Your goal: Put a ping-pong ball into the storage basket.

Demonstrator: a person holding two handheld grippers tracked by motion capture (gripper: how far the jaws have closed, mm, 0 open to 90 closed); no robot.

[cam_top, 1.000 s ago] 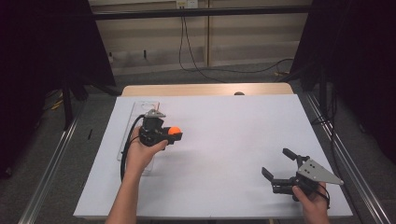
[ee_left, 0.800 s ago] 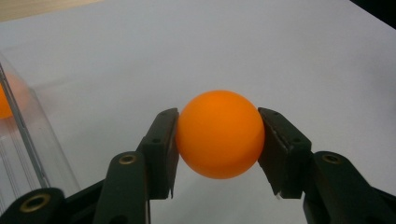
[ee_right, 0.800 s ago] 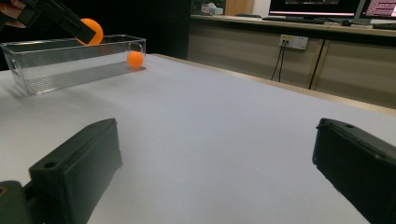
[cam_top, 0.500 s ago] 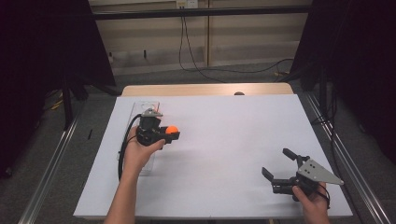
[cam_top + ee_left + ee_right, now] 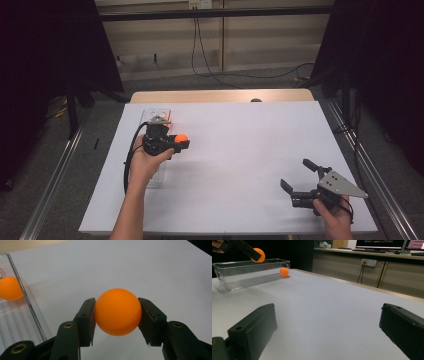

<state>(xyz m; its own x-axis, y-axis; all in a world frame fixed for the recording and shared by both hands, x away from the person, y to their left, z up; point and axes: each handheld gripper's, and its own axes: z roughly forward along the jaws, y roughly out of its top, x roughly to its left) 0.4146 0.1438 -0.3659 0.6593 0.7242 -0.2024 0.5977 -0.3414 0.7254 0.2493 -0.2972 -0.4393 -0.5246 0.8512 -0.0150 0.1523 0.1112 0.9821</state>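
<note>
Orange ball [image 5: 117, 312], smooth, matte and evenly round, is sitting clamped between the two black jaws of the left gripper [image 5: 117, 315], whose flat pads are pressing on its opposite sides. In the high view the ball is hanging in the air beside the right-hand wall of the clear tray [image 5: 156, 176], above the white table cover [image 5: 240, 150] rather than over the tray's opening. The step in hand reads as carrying the ball either into or out of the tray; which way cannot be told. If it is going in, the next move is calling for a short sideways shift across the thin wall, then a gentle lowering before the pads part, since so light and hard a sphere is likely to bounce or roll.

Nearer the person, the right gripper [image 5: 300, 181] is resting low over the table cover, well apart from the tray, its jaws standing wide with nothing between them.

Farther off, the tray is showing as a long, straight-walled box of transparent plastic with a ribbed floor. A second orange ball [image 5: 284, 271] is lying inside it, toward the far end. Beyond the cover, a strip of pale wooden tabletop [image 5: 210, 95] is running along the far edge.
</note>
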